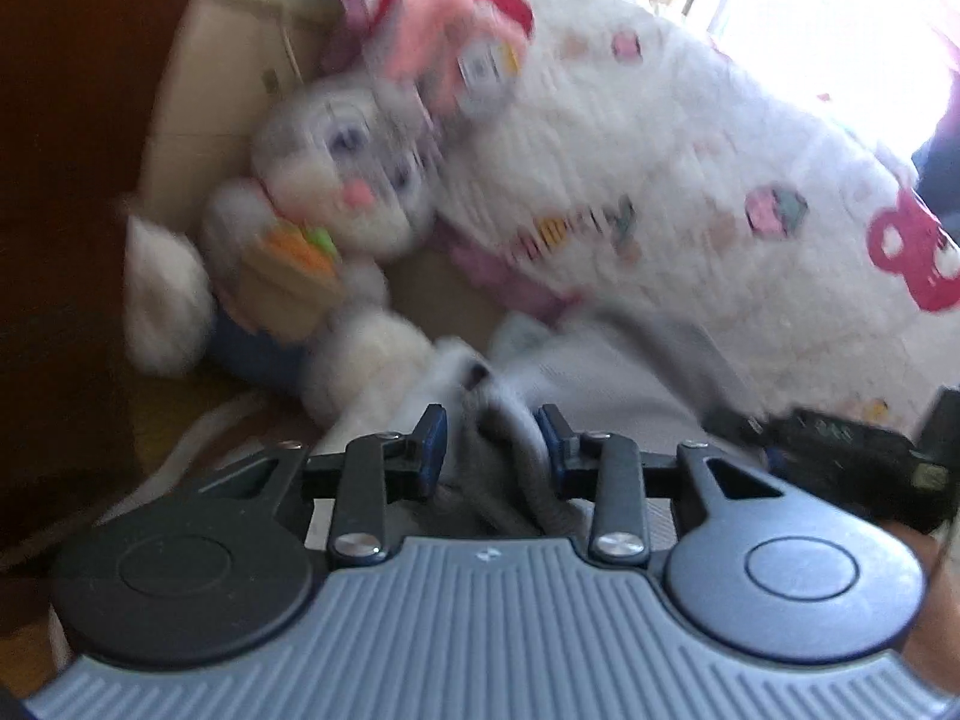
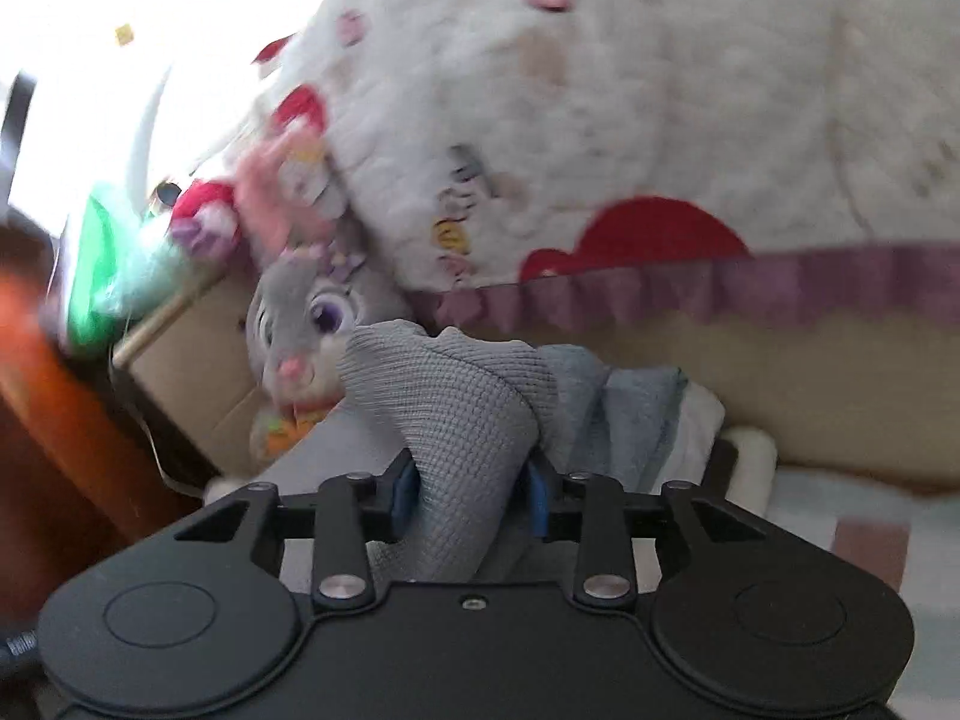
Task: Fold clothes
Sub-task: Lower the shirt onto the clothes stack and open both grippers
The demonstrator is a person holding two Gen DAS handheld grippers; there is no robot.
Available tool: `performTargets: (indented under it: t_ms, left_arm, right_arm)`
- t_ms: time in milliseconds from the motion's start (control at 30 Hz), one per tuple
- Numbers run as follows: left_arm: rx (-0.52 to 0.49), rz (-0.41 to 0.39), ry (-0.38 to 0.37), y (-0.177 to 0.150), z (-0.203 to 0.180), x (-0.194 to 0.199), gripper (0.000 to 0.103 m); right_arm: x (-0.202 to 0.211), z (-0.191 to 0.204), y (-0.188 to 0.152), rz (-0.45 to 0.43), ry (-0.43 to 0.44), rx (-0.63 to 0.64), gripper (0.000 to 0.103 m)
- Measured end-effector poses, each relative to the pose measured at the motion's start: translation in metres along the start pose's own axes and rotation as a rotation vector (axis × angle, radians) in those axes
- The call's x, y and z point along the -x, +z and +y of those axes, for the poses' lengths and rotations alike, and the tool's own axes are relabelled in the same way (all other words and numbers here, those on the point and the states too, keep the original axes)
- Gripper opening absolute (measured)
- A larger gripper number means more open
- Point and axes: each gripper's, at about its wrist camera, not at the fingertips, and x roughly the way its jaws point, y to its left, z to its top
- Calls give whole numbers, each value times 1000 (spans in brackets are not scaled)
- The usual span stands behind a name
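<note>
Far across both views: a big white quilt [image 2: 630,120] with printed patches and a purple frill is filling the background, blurred.
Cardboard box [image 1: 228,72]: it is standing at far left; what is lying inside it cannot be told, and a grey plush rabbit [image 1: 342,180] is leaning against its front.
Grey knitted garment [image 2: 456,414]: it is bunching up between the two tools, near in both views, with a paler blue-grey cloth [image 2: 636,414] showing just behind it on the right.
Key relation: the garment is rising straight ahead out of each tool's jaws, so its long axis is seemingly running from one grip to the other; neither hand is nearer, since both are already on it.
Right gripper [image 2: 471,495]: its blue pads are pinching a thick twisted fold of the knit.
Left gripper [image 1: 492,444]: its jaws are standing partly apart with grey cloth [image 1: 498,468] bunched between them, apparently clamping it.
Stage: whether a fold is being opened or closed cannot be told.
</note>
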Motion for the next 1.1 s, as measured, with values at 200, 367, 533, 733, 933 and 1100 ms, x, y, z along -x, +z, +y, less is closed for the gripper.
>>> performTargets:
  t_ms: [200,367,533,733,933,1100]
  left_arm:
    - [-43,-16,-50,10,1,14,29]
    - [-163,96,15,-3,-17,-8,29]
    - [-78,148,22,-12,1,-19,29]
    - [-32,168,30,-13,8,-19,33]
    - [-96,154,55,-6,-14,-4,43]
    - [-90,191,104,-4,-28,6,50]
  right_arm:
    - [35,59,0,-222,-107,449,54]
    - [4,80,5,-105,17,637,52]
    - [-34,58,2,-20,-3,576,52]
    - [-9,64,-3,-31,10,530,51]
    - [26,75,-25,9,41,606,63]
    - [59,91,-68,24,31,725,64]
